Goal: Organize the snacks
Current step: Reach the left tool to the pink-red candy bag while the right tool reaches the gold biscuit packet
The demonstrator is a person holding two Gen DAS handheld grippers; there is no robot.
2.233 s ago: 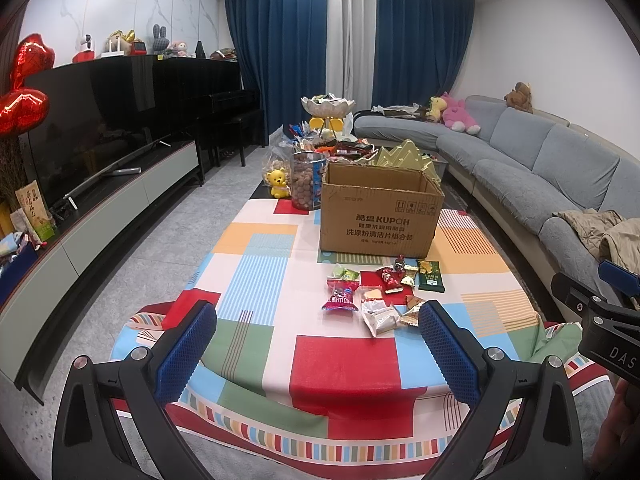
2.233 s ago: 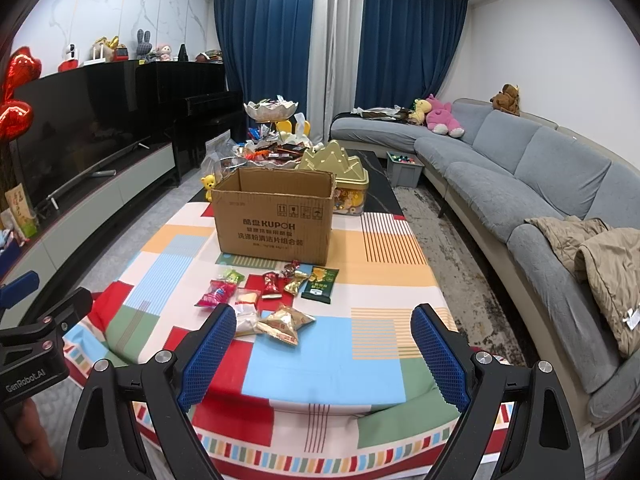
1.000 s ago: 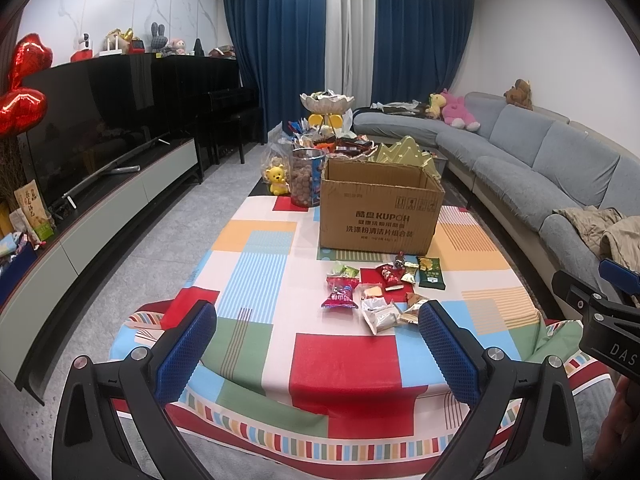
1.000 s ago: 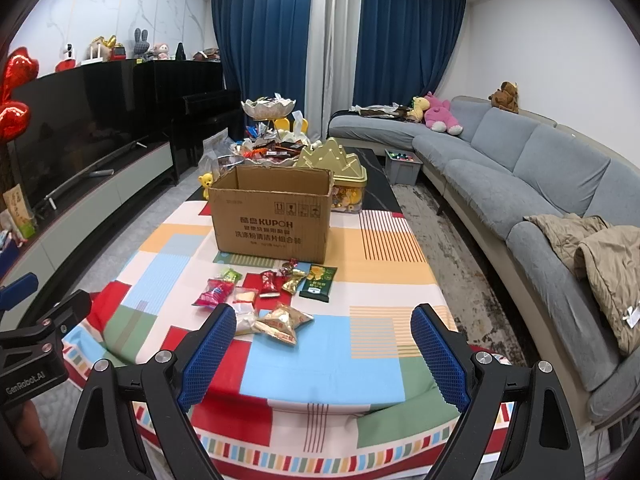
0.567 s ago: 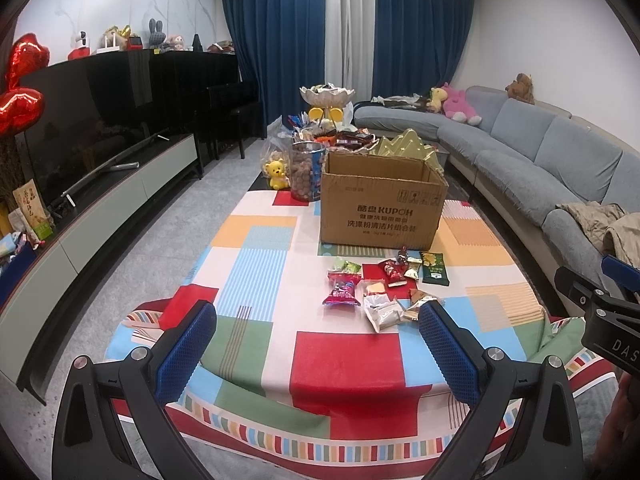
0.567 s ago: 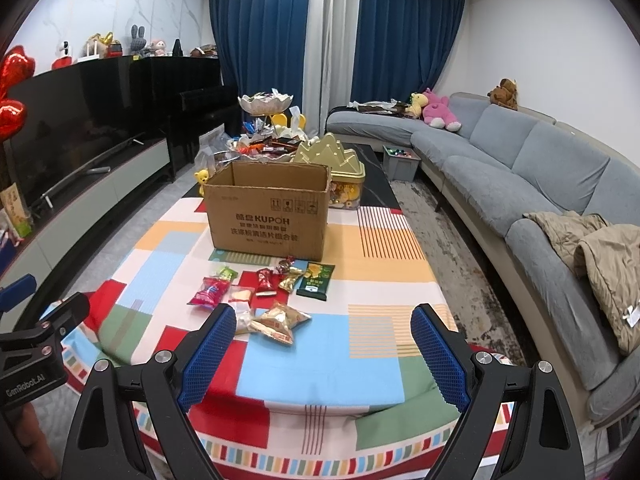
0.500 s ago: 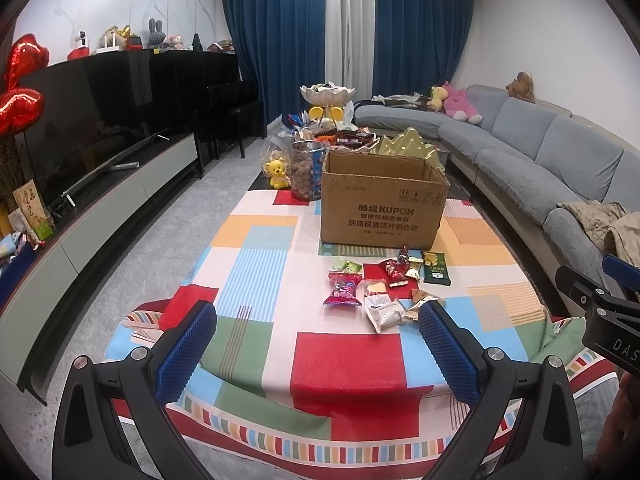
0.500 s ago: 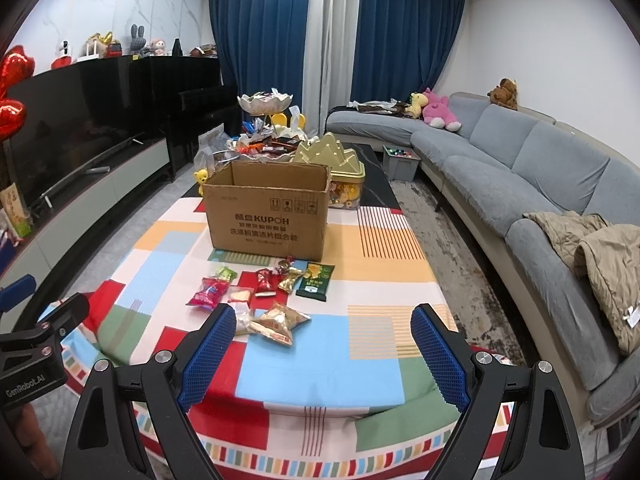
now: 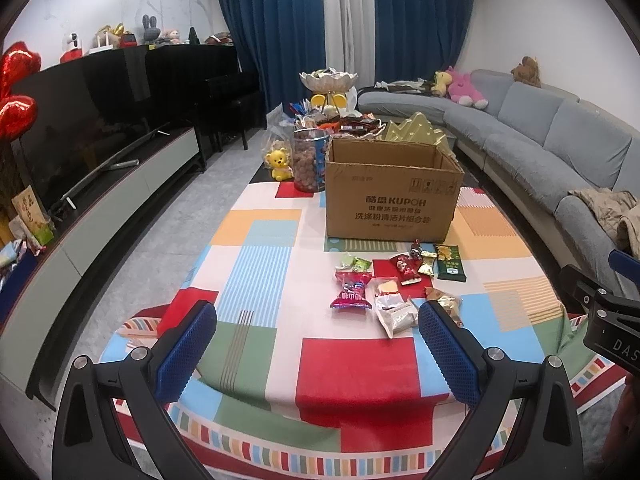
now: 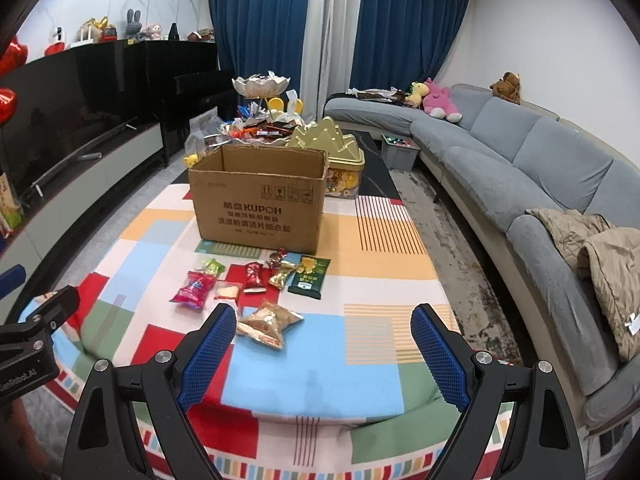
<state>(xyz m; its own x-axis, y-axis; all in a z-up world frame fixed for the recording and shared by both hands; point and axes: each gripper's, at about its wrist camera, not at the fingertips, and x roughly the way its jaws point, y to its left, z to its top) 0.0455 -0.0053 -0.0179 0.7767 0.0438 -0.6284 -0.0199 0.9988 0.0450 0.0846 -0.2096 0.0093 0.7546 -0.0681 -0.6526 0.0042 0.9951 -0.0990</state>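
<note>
We see the left gripper [image 9: 318,348] and the right gripper [image 10: 322,354] poised above the near edge of a table [image 9: 260,236] spread with a patchwork cloth, each with its jaws spread wide and nothing between them. The snack packets [image 10: 256,280] lie loose on the cloth, clustered just in front of an open cardboard box [image 10: 260,198], apart from both grippers; among them are a pink packet [image 9: 352,290] and a dark green one [image 10: 310,276].

Living room: sofa [image 10: 520,160], television [image 9: 80,120]
</note>
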